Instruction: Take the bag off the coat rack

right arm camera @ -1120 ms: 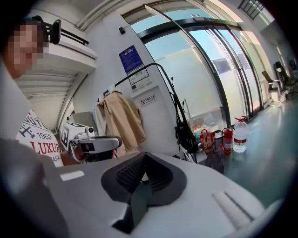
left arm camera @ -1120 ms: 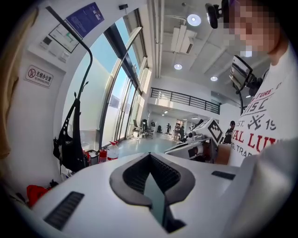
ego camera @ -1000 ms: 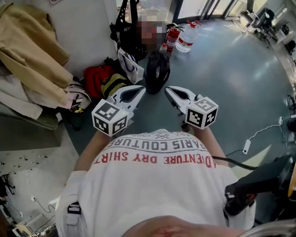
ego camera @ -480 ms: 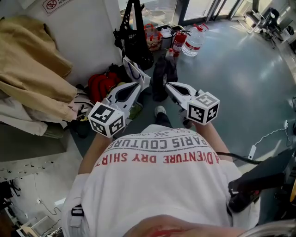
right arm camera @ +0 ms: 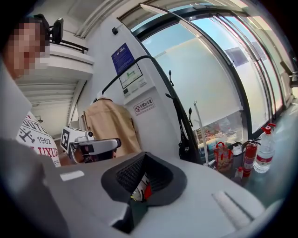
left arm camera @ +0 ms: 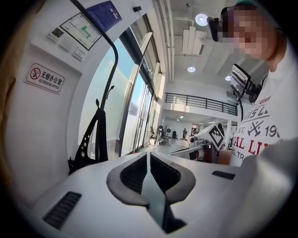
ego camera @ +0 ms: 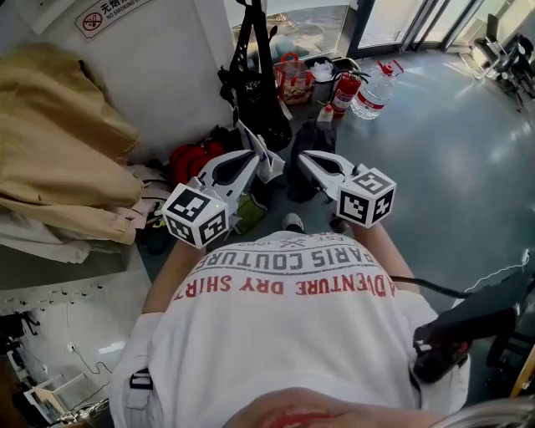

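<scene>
A black bag (ego camera: 253,88) hangs by its long straps from the black coat rack (ego camera: 249,10) against the white wall. The left gripper view shows the bag (left arm camera: 88,146) under the rack's curved pole (left arm camera: 110,79). The right gripper view has the bag (right arm camera: 188,145) on the rack (right arm camera: 170,95) as well. My left gripper (ego camera: 253,156) is shut and empty, held in front of my chest, short of the bag. Beside it my right gripper (ego camera: 303,157) is also shut with nothing in it. Both point toward the rack.
A beige coat (ego camera: 67,159) hangs at the left. On the floor round the rack's foot lie a red bag (ego camera: 191,156), a dark garment (ego camera: 311,150), a red patterned shopping bag (ego camera: 292,77), a fire extinguisher (ego camera: 344,90) and a water bottle (ego camera: 376,90). Open grey floor lies to the right.
The rack, the bag and the floor clutter have slid down the head view and grown, so I am closer and looking higher. Both grippers stay shut before my chest.
</scene>
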A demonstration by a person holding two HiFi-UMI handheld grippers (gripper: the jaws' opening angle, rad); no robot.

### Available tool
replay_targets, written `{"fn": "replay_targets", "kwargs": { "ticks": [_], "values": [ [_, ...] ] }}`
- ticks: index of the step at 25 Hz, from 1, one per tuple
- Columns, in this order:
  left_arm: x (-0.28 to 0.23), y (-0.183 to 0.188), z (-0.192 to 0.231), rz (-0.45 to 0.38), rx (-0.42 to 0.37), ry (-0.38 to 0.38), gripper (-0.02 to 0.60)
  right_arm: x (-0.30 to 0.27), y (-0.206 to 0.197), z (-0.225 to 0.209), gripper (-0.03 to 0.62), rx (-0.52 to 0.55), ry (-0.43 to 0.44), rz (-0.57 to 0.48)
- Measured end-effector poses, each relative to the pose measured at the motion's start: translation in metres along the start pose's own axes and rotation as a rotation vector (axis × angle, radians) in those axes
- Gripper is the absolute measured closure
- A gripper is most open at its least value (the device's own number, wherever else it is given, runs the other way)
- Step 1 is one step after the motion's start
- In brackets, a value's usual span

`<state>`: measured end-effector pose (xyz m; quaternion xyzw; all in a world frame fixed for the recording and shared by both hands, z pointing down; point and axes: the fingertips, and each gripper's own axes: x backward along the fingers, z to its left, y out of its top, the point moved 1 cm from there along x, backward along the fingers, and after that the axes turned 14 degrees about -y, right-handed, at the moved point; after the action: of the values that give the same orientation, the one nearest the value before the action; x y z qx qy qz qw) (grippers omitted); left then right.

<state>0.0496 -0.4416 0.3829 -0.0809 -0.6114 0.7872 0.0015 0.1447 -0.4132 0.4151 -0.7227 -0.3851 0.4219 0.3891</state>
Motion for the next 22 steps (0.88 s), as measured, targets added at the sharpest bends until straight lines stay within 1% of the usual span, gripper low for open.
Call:
{"fn": "replay_targets", "kwargs": {
  "ticks": [3,4,6,9,14,18,22],
  "values": [
    [-0.029,0.009,0.028,0.013,0.0,0.001,0.574,-0.02,0.017,-0.03,0.592,-0.002,0.002,0.0],
    [-0.038,0.01,0.037,0.021,-0.004,0.004,0.555,-0.025,0.02,-0.039,0.592,-0.003,0.002,0.002],
    [-0.057,0.014,0.054,0.036,-0.019,0.015,0.548,-0.035,0.025,-0.059,0.592,-0.005,0.005,0.012],
    [-0.085,0.025,0.082,0.046,-0.036,0.039,0.513,-0.05,0.031,-0.086,0.592,-0.007,0.012,0.033],
    [-0.119,0.061,0.128,0.005,-0.061,0.091,0.444,-0.067,0.053,-0.122,0.592,-0.002,0.019,0.04],
    [-0.133,0.092,0.163,-0.047,-0.056,0.133,0.409,-0.076,0.076,-0.145,0.592,0.02,0.024,0.026],
    [-0.147,0.114,0.202,-0.053,-0.065,0.189,0.394,-0.086,0.103,-0.163,0.592,0.067,0.029,0.004]
  ]
}}
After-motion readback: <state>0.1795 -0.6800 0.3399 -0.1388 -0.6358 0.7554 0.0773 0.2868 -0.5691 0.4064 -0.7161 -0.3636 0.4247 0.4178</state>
